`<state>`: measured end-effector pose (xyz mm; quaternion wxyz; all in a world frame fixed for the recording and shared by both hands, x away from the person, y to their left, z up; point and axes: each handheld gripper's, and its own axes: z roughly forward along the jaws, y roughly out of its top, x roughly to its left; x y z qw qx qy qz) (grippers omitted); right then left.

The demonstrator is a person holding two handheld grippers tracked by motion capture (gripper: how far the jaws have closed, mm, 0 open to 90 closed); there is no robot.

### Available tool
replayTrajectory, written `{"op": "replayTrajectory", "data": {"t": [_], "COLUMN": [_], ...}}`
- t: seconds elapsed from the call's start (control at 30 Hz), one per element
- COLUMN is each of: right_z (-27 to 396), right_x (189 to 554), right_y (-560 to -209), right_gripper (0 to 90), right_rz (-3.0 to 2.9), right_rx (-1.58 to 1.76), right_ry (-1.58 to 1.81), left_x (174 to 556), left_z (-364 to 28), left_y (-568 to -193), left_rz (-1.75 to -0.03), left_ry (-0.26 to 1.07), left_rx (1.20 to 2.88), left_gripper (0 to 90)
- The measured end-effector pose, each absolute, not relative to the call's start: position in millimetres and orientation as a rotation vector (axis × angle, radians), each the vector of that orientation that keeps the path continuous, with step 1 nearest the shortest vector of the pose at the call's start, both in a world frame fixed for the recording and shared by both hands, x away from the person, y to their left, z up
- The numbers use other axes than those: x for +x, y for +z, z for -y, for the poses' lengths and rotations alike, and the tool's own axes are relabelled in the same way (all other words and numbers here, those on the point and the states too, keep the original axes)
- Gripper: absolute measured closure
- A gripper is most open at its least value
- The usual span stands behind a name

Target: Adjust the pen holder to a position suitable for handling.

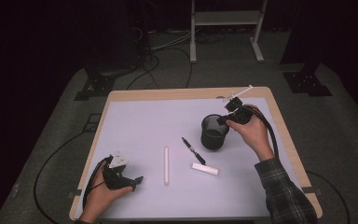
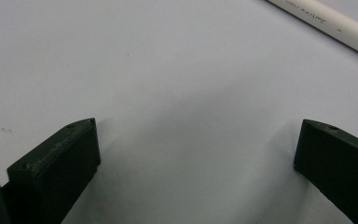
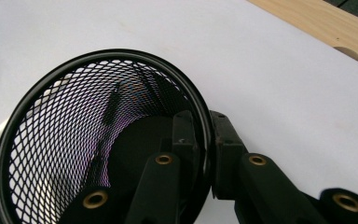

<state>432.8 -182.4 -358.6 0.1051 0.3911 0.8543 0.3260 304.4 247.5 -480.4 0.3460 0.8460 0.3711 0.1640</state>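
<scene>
We're looking at a recording lab or studio: black curtains are hanging all round, and grey carpet (image 1: 51, 121) is covering the floor. Cables (image 1: 168, 46) are trailing across it past a metal stand (image 1: 226, 28), while 1 wooden table (image 1: 186, 93) is sitting alone under a pale mat.

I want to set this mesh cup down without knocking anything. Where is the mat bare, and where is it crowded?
The widest bare patch is the far-left part of the mat, bordered by the table's far edge, the left gripper and the white stick. It is crowded near the middle: black pen and white marker lie close below the mesh cup, which the right gripper clamps.
</scene>
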Motion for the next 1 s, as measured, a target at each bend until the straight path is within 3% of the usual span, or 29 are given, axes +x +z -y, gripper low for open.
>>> {"op": "replayTrajectory", "data": {"t": [1.0], "right_z": [168.0], "right_x": [390.0], "right_y": [-353.1], "right_gripper": [81.9], "right_rz": [-2.581], "right_rx": [1.011], "right_ry": [1.025], "left_x": [304.4], "left_z": [-247.4], "left_y": [-480.3], "left_rz": [-0.965], "left_ry": [0.427], "left_rx": [2.195], "left_gripper": [0.0]}}
